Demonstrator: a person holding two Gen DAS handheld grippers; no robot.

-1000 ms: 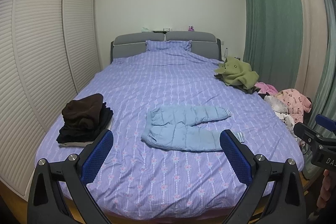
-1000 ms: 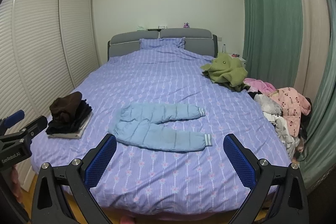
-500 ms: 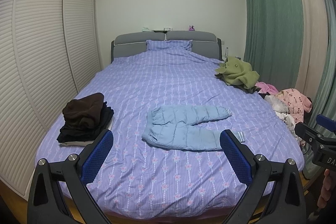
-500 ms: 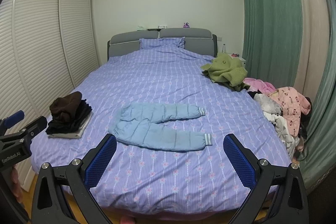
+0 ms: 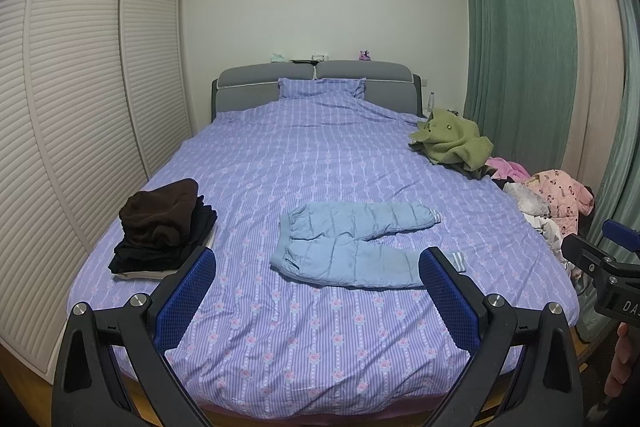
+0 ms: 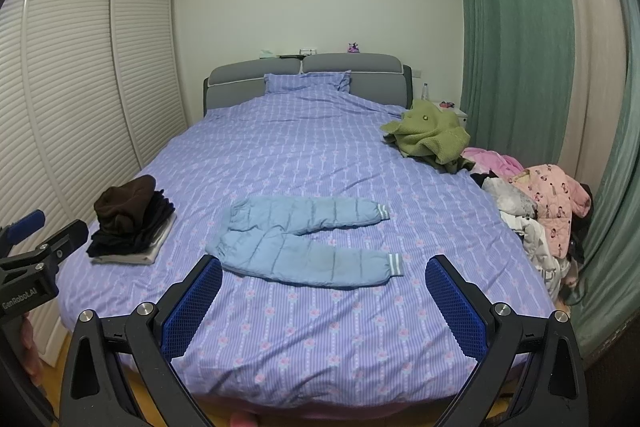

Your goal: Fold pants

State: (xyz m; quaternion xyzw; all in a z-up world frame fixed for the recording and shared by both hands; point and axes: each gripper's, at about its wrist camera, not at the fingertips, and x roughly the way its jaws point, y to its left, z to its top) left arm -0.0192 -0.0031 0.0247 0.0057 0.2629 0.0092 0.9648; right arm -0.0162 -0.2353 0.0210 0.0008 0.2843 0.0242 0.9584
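At far left, wardrobe (image 5: 80,131) doors; beside them on the bed (image 5: 320,155), a dark folded stack (image 5: 164,227), then light-blue pants (image 5: 352,247) lying flat mid-bed, unfolded, waistband leftward, legs splayed toward the right. Farther right, a green garment (image 5: 452,139), a pink pile (image 6: 552,203) at the bed's edge, green curtains (image 6: 516,27). Left tongs (image 5: 318,303) and right tongs (image 6: 324,303) both spread wide, gripping nothing, short of the pants at the foot of the bed.
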